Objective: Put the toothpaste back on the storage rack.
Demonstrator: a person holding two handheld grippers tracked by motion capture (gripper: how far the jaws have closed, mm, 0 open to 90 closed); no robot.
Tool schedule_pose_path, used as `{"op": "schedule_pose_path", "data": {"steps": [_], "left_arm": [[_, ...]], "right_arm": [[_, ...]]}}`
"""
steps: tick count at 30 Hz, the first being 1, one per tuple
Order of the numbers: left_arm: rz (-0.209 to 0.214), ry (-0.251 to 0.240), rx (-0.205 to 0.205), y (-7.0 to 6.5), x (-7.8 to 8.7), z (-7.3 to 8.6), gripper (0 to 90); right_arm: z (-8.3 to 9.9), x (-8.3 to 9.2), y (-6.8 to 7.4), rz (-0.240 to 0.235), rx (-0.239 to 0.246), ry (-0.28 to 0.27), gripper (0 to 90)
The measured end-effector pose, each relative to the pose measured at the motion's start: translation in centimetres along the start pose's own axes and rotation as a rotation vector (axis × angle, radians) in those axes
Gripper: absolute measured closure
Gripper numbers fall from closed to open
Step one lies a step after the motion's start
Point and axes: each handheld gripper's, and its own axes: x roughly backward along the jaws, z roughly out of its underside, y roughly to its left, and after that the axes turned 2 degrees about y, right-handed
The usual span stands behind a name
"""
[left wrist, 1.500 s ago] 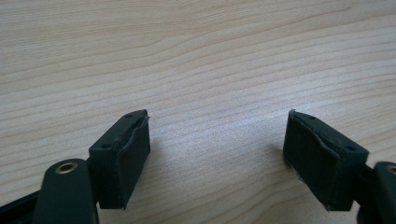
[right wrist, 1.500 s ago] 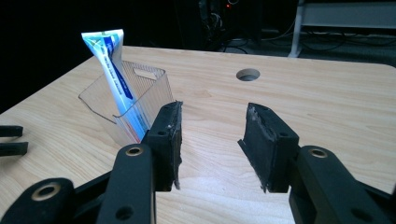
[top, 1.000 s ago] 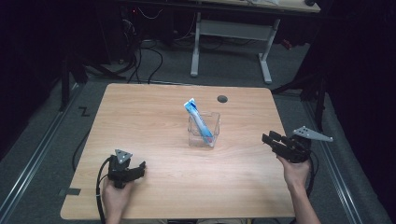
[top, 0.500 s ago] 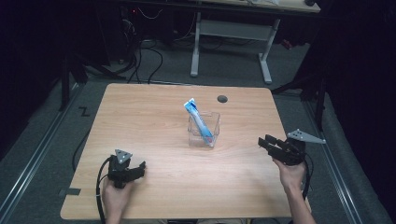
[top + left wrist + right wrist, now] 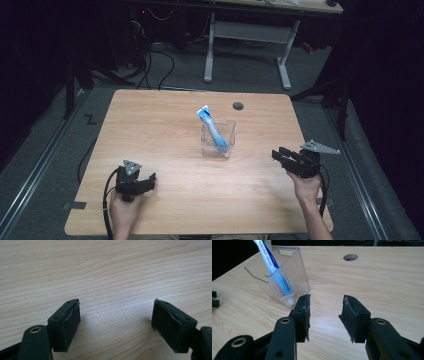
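Jaws apart on the right gripper (image 5: 280,155), nothing between them, and they've just been easing a touch closer together; it sits at four o'clock on the wooden table (image 5: 165,120), aimed toward the middle. In the right gripper view the clear plastic container (image 5: 294,277) stands just beyond its left jaw, apart from it, at eleven o'clock. A blue-and-white toothpaste tube (image 5: 212,127) leans inside that container, cap down, near the table's centre. Over at seven o'clock, the left gripper (image 5: 145,181) rests low on the wood, jaws spread wide and empty. At twelve o'clock, a round cable hole (image 5: 238,106).
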Motion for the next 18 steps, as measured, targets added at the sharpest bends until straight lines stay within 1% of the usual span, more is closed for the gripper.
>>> {"op": "schedule_pose_path", "data": {"steps": [5,10,11,18], "left_arm": [[0.000,0.000,0.000,0.0,0.0,0.0,23.4],[0.000,0.000,0.000,0.0,0.0,0.0,23.4],[0.000,0.000,0.000,0.0,0.0,0.0,23.4],[0.000,0.000,-0.001,0.0,0.0,0.0,23.4]], "right_arm": [[0.4,-0.6,0.1,0.000,-0.006,0.018,58.2],[0.8,-1.2,0.2,0.003,0.002,0.034,58.2],[0.9,-1.3,0.3,0.003,-0.004,0.038,58.2],[1.1,-2.1,0.6,0.008,0.010,0.060,58.2]]}}
